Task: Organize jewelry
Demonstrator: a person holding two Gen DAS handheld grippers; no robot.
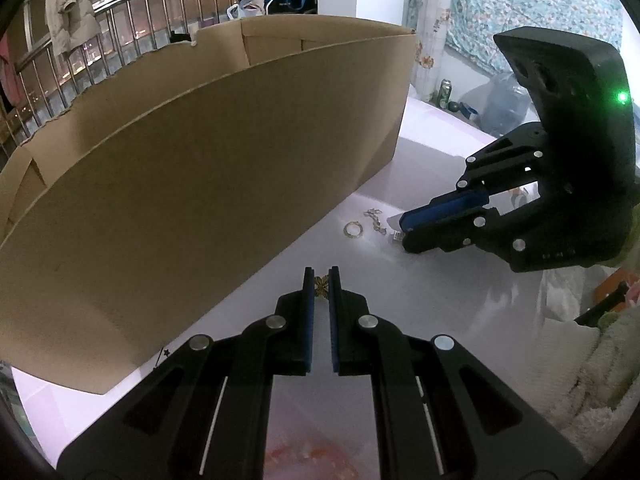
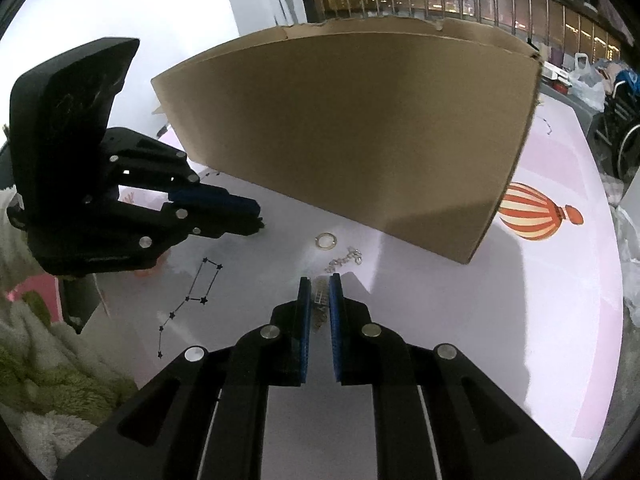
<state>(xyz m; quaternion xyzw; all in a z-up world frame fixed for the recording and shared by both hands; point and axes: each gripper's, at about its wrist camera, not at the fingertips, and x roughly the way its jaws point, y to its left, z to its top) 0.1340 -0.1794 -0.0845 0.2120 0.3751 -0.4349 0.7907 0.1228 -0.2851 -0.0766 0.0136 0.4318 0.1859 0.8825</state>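
The left gripper (image 1: pixel 321 276) pinches a gold flower-shaped ornament (image 1: pixel 321 285) just beside the cardboard box (image 1: pixel 200 184). The right gripper (image 2: pixel 320 282) is narrowed around a silver chain piece (image 2: pixel 319 298) (whether it truly grips it, I cannot tell). A gold ring (image 2: pixel 326 240) and a silver chain (image 2: pixel 345 260) lie on the table (image 2: pixel 540 320) near the box's front wall.

Plain brown cardboard box (image 2: pixel 352 128) fills the upper middle. White tabletop (image 2: pixel 440 340) with pale pink patches, an orange-and-cream striped balloon print (image 2: pixel 532 212) at right, a black star constellation (image 2: pixel 192 300) at lower left. Gold ring (image 2: pixel 326 240) at centre, silver chain (image 2: pixel 344 260) just below. Black grippers, blue pads (image 2: pixel 306 320). Green-and-white fleece (image 2: pixel 48 360) in the lower left corner.
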